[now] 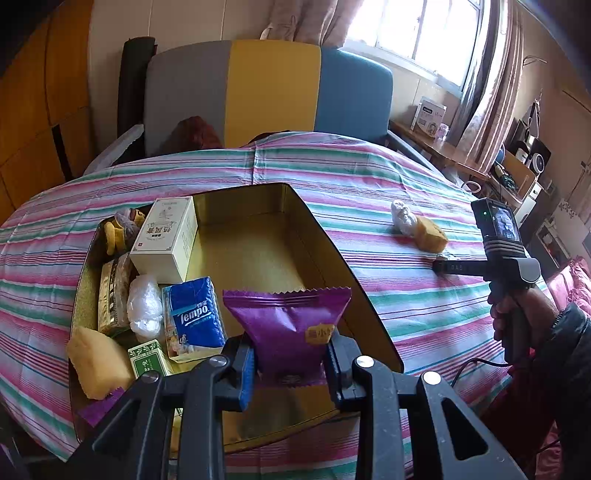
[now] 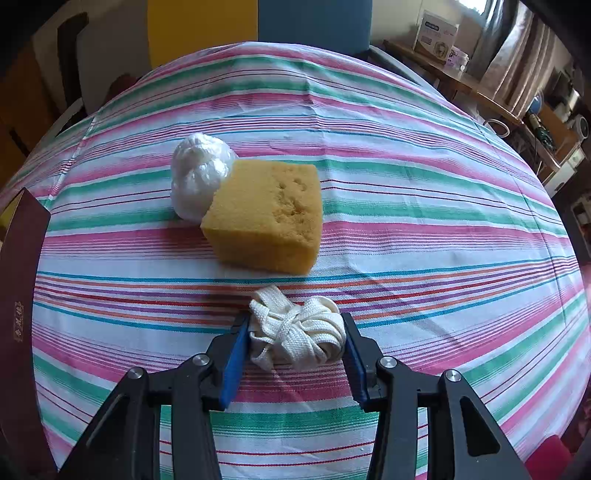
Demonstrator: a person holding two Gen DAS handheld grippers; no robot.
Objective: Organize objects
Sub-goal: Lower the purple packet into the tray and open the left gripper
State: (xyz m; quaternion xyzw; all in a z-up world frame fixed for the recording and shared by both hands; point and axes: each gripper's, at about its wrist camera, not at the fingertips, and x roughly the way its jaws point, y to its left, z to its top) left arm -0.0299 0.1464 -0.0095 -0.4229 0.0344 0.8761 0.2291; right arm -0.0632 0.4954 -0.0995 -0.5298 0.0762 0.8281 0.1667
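You work at a table under a striped cloth (image 2: 406, 206) of pink, green and white. Behind it stands a sofa (image 1: 269, 92) with grey, yellow and blue panels, and a bright window (image 1: 417, 29) with curtains sits at the upper right. A cluttered wooden shelf (image 1: 443, 147) runs along the right wall.

On the cloth lies an open gold tin (image 1: 258, 251). Its left side is packed: a white carton (image 1: 166, 236), a blue Tempo tissue pack (image 1: 195, 317), a crumpled clear plastic ball (image 1: 144, 306), a gold foil pack (image 1: 112, 295), a small green box (image 1: 149, 358) and a pale sponge (image 1: 98, 362). The right side of the tin is bare.

Your left gripper (image 1: 290, 363) is clamped on a purple snack packet (image 1: 288, 325), held above the tin's near edge.

Your right gripper (image 2: 295, 345) is closed around a bundle of white woven tape (image 2: 295, 332) resting on the cloth, both blue pads touching its sides. Just beyond it sits a yellow sponge block (image 2: 266, 218), with a white plastic ball (image 2: 199, 173) touching its far left corner. Both are well apart from the tin, whose dark red outer wall (image 2: 18, 295) shows at the left edge.
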